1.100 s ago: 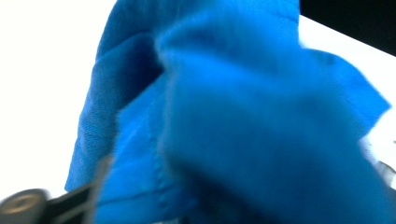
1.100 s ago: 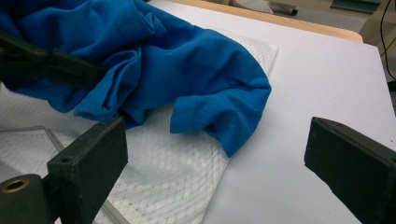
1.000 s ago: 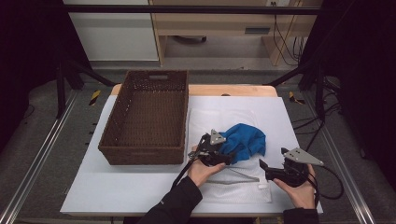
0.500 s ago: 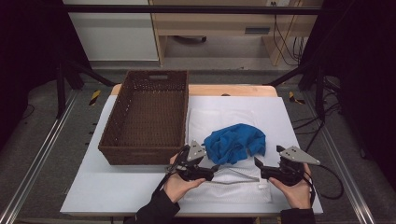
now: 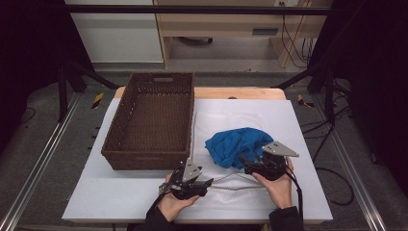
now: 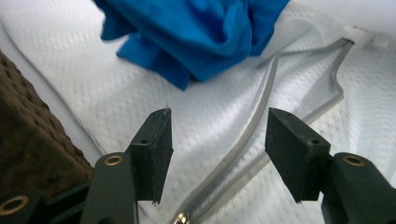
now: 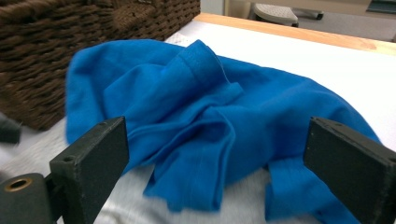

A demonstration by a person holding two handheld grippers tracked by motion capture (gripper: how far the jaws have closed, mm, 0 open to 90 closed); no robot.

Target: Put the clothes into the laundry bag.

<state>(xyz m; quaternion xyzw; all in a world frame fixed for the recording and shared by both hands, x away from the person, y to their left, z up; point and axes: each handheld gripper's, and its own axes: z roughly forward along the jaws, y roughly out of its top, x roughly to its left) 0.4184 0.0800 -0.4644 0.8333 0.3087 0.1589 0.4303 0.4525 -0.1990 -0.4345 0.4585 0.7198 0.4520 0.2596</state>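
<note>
White padding covers the bench (image 5: 120, 192) under a dim room, and a brown wicker basket (image 5: 151, 122) stands on its left part with nothing inside that I can see. On the white towel (image 5: 226, 120) spread to the right of the basket lies the crumpled blue cloth (image 5: 235, 144), clear of the basket's wall, and a grey strap (image 5: 240, 185) runs across the towel's near edge. My right gripper (image 5: 245, 161) hangs just in front of the cloth's near right edge, jaws spread wide and gripping nothing; in the right gripper view the blue folds (image 7: 210, 116) sit between and beyond the two black pads (image 7: 93, 163). My left gripper (image 5: 204, 182) is low near the bench's front edge, apart from the cloth; its jaws have just been narrowing, yet they stand parted with nothing pinched, the strap (image 6: 247, 140) and towel (image 6: 116, 93) lying beneath the gap. As I judge it, the step is to seize the cloth with my right gripper. To do it well I should aim at a raised fold, not the flat hem, push in low and deep so the pads bite several layers, and keep clear of the towel so it does not come up too. My left gripper should stay off the strap.
</note>
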